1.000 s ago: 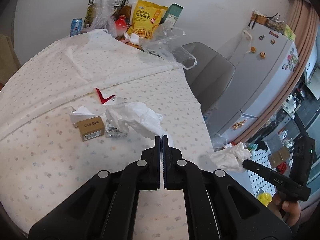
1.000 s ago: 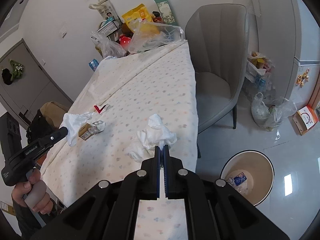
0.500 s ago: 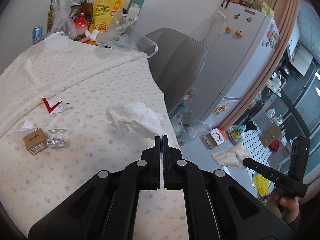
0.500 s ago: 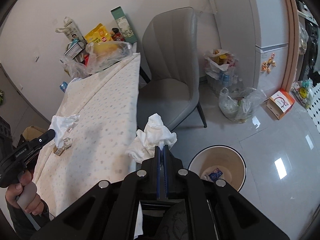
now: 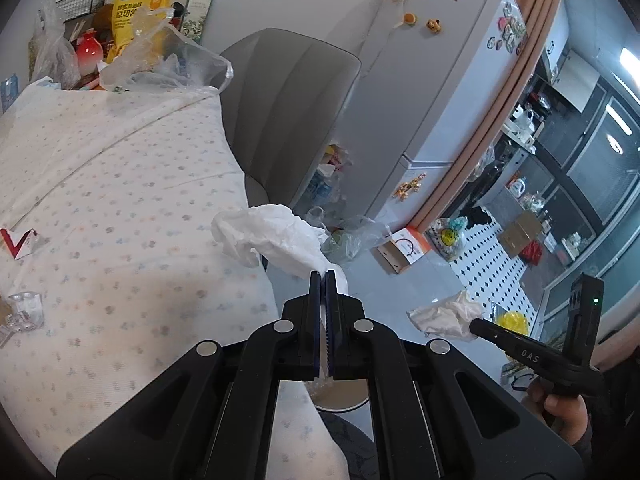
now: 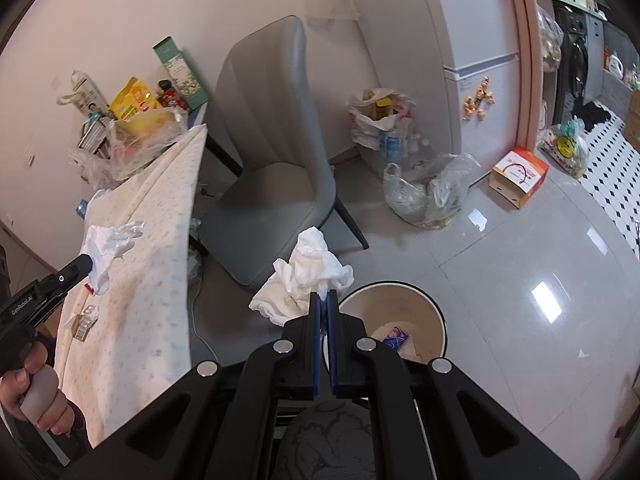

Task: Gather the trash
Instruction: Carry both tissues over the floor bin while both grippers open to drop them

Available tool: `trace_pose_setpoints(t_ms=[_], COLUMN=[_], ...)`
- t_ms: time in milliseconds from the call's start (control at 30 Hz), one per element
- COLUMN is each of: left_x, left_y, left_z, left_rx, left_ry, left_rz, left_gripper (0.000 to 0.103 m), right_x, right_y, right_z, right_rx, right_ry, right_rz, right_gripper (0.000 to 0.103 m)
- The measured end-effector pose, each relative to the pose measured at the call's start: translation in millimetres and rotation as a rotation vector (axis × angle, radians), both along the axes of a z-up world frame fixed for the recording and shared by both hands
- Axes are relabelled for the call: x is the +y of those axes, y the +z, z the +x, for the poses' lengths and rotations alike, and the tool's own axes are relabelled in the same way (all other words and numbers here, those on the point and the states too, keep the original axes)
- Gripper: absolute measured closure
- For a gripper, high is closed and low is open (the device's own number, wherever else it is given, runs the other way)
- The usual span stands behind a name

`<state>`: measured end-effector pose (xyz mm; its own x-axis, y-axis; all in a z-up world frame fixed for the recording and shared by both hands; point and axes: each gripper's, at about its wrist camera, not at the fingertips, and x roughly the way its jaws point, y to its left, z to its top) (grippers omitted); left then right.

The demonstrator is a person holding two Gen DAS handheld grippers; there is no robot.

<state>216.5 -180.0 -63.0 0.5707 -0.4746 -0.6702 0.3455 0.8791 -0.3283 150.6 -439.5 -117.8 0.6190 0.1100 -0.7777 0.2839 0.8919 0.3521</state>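
My left gripper [image 5: 324,276] is shut on a crumpled white tissue [image 5: 272,240], held in the air past the table's right edge. It also shows in the right wrist view [image 6: 106,248]. My right gripper [image 6: 325,296] is shut on another crumpled white tissue [image 6: 308,276], held just left of and above the round beige trash bin [image 6: 436,316] on the floor. That tissue also shows in the left wrist view [image 5: 444,314]. The bin holds a blue packet [image 6: 394,338]. On the tablecloth [image 5: 120,208] lie a red-and-white wrapper [image 5: 18,240] and clear plastic packaging [image 5: 22,312].
A grey chair [image 6: 272,160] stands beside the table. Bags of bottles and trash [image 6: 428,196] and an orange-and-white box [image 6: 518,176] sit on the floor by the white fridge [image 5: 432,92]. Snack bags and boxes [image 5: 140,8] crowd the table's far end.
Both grippers have swung right, off the table toward the floor, each carrying its tissue. The right gripper now hangs close to the trash bin.
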Motion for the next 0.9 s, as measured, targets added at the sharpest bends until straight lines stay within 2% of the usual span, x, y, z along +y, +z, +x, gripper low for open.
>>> trace_pose_setpoints(t_ms=[333, 400, 433, 467, 533, 733, 867, 900], left_x=[-46.2, -54.2, -57.1, -61.3, -69.2, -90.9, -112.0, -117.4], left_y=[-16.4, -21.6, -23.1, -25.4, -29.2, -38.1, -46.6, -48.4], left_z=[17.7, 20.9, 22.0, 22.4, 22.9, 21.4, 16.2, 15.1], left_rx=[0.052, 0.061, 0.065, 0.071, 0.08, 0.101, 0.121, 0.124], left_ry=[-0.065, -0.076, -0.082, -0.088, -0.1, -0.138, -0.172, -0.183], left_rz=[0.014, 0.024, 0.026, 0.029, 0.034, 0.051, 0.071, 0.076], left_gripper=[0.1, 0.1, 0.1, 0.1, 0.1, 0.1, 0.1, 0.1], right_x=[-24.8, -28.0, -29.5, -30.3, -31.9, -40.8, -50.5, -52.9], right_y=[-39.0, -45.4, -49.3, -51.7, -51.7, -45.7, -36.5, -34.9], right_z=[13.0, 15.6, 16.9, 16.7, 13.6, -2.9, -22.7, -27.0], right_rx=[0.041, 0.039, 0.045, 0.047, 0.027, 0.034, 0.027, 0.024], right_ry=[-0.047, -0.047, -0.05, -0.055, -0.069, -0.097, -0.156, -0.164], right_rz=[0.03, 0.04, 0.048, 0.058, 0.054, 0.039, 0.002, -0.003], right_gripper=[0.099, 0.095, 0.092, 0.076, 0.051, 0.049, 0.031, 0.03])
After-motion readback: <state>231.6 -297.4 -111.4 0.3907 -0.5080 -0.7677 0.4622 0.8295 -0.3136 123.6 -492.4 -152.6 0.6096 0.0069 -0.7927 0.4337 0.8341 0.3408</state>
